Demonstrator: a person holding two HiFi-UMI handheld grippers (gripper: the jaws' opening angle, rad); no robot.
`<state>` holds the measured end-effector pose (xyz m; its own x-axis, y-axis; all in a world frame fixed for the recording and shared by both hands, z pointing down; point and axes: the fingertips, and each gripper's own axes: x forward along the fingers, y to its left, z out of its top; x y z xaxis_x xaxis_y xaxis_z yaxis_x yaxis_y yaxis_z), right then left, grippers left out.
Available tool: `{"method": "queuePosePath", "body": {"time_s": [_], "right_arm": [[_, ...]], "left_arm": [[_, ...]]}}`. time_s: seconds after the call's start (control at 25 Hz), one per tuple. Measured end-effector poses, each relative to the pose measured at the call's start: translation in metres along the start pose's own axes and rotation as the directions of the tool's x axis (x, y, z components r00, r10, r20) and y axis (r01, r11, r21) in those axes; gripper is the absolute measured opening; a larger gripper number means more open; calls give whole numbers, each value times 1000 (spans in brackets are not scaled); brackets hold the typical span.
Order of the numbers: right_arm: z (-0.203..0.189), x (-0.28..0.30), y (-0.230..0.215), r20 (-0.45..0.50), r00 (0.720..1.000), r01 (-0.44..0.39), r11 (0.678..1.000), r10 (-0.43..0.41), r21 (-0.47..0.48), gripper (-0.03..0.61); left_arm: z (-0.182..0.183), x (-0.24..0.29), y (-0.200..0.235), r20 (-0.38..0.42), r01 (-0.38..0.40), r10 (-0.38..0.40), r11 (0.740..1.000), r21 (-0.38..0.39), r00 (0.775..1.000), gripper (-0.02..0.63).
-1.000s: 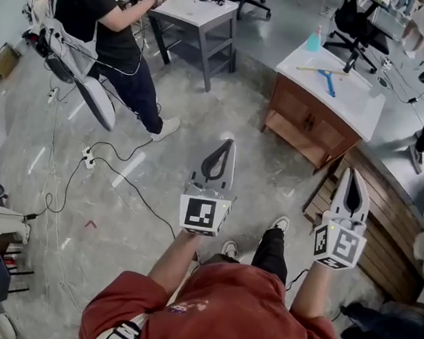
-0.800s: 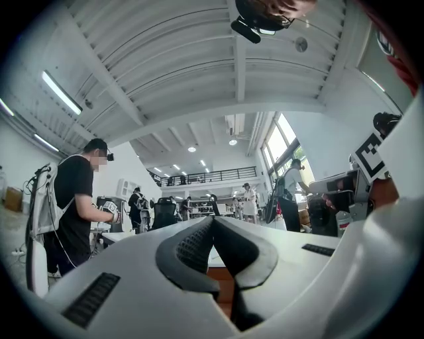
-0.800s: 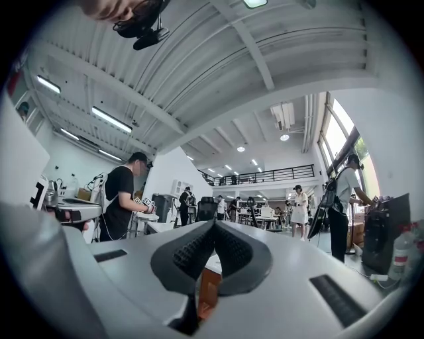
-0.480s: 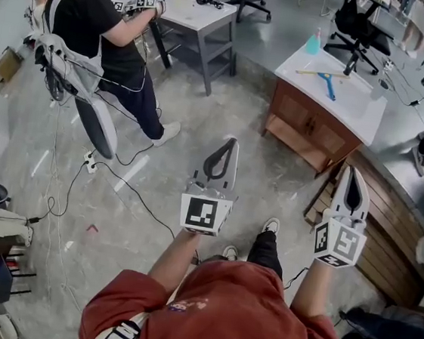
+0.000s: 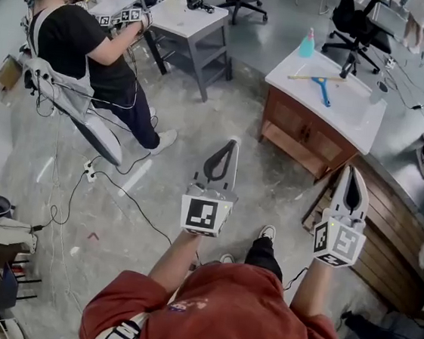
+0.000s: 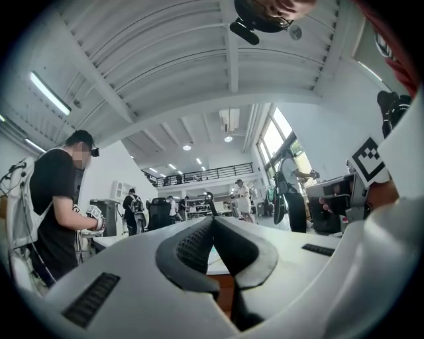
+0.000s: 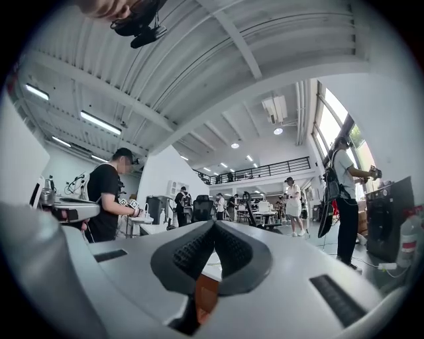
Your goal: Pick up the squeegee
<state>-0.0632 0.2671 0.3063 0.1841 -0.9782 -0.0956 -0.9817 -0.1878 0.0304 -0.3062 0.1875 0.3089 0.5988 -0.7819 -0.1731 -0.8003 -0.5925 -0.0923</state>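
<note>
Squeegee [image 5: 323,92] first: your left hand-held gripper [image 5: 230,146] and right hand-held gripper [image 5: 349,175] are both pressed together and empty. It lies well ahead of them, flat on the white desk [image 5: 359,117]. It has a blue handle with a long pale blade bar across its far end. It is probably light and stiff, so pinch the handle mid-length.

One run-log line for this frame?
left gripper: shut, empty | right gripper: shut, empty | squeegee: on white counter, untouched, ahead of both
</note>
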Motion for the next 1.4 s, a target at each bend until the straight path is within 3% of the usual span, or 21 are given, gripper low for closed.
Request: {"method": "queuePosePath", "body": {"time_s": [0.6,1.0,1.4], "right_arm": [[-17,118,-176,-21,999,39,998,-38,43,8],[-26,170,-273,-7,997,79,995,-78,66,9],[-44,220,-275,-24,997,71,996,-69,57,9]], "left_arm": [[-13,194,-98,-33,24,-23,999,32,999,15],[-31,273,-144,-69,20,-16,998,62,997,15],[-54,327,-133,-75,34,-32,999,33,997,15]]}}
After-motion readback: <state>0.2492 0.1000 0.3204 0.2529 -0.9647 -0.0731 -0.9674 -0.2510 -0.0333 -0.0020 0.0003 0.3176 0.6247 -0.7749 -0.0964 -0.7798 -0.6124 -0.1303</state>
